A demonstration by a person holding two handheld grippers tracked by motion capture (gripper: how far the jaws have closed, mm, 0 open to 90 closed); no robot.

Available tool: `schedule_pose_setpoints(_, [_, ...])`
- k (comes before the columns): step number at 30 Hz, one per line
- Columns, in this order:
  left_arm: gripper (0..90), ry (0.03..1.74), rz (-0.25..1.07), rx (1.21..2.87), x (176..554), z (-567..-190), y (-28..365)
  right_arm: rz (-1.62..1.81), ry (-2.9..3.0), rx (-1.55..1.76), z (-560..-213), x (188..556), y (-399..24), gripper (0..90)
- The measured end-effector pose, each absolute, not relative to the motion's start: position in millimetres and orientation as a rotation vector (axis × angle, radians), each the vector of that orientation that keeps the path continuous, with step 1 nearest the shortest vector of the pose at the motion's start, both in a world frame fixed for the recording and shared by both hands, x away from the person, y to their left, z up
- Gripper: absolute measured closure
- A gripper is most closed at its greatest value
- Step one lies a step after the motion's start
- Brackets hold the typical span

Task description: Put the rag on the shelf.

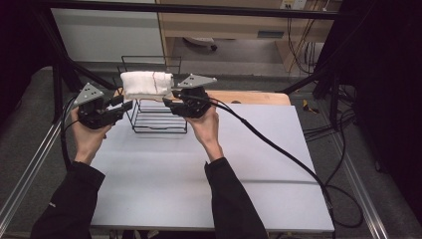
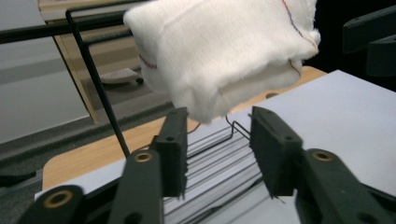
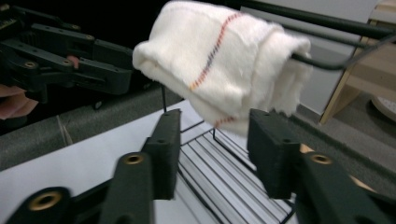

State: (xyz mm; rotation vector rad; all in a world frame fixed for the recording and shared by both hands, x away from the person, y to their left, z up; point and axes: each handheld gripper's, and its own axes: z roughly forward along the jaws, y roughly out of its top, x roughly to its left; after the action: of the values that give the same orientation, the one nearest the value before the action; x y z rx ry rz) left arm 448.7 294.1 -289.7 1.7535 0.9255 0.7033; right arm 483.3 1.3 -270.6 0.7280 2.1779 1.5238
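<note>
A folded white towel [image 1: 147, 84] with a thin red stripe is in the air above the black wire rack [image 1: 158, 117] at the far side of the white table [image 1: 209, 169]. The left gripper [image 1: 127, 103] sits just left of it, the right gripper [image 1: 168, 101] just right. Both pairs of jaws stand apart, just below the towel and not pressing it.
</note>
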Motion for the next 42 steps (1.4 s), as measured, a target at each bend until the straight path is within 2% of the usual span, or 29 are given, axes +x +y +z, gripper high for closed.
schedule_pose_setpoints(2, [49.1, 0.927, 0.697, 1.765, 445.5, -294.0, 293.5, 1.501, 2.187, 0.738, -274.5, 481.5, -4.5, 41.9])
schedule_pose_setpoints(8, [32.7, 0.933, 0.654, 1.794, 438.5, -314.6, 291.6, 1.487, 2.228, 0.794, -290.4, 478.3, -25.8, 24.2])
schedule_pose_setpoints(11, [26.5, 0.938, 0.626, 1.789, 435.5, -329.1, 292.3, 1.467, 2.259, 0.795, -299.7, 475.2, -38.0, 16.2])
schedule_pose_setpoints(17, [18.4, 0.931, 0.591, 1.82, 430.5, -354.3, 291.0, 1.429, 2.277, 0.809, -316.6, 468.2, -62.6, 6.3])
schedule_pose_setpoints(26, [8.3, 0.92, 0.573, 1.878, 417.2, -379.3, 282.5, 1.399, 2.295, 0.899, -345.3, 457.3, -107.1, 0.4])
schedule_pose_setpoints(42, [5.1, 0.91, 0.524, 1.947, 393.3, -411.3, 279.7, 1.393, 2.29, 1.001, -394.5, 421.8, -187.8, 0.2])
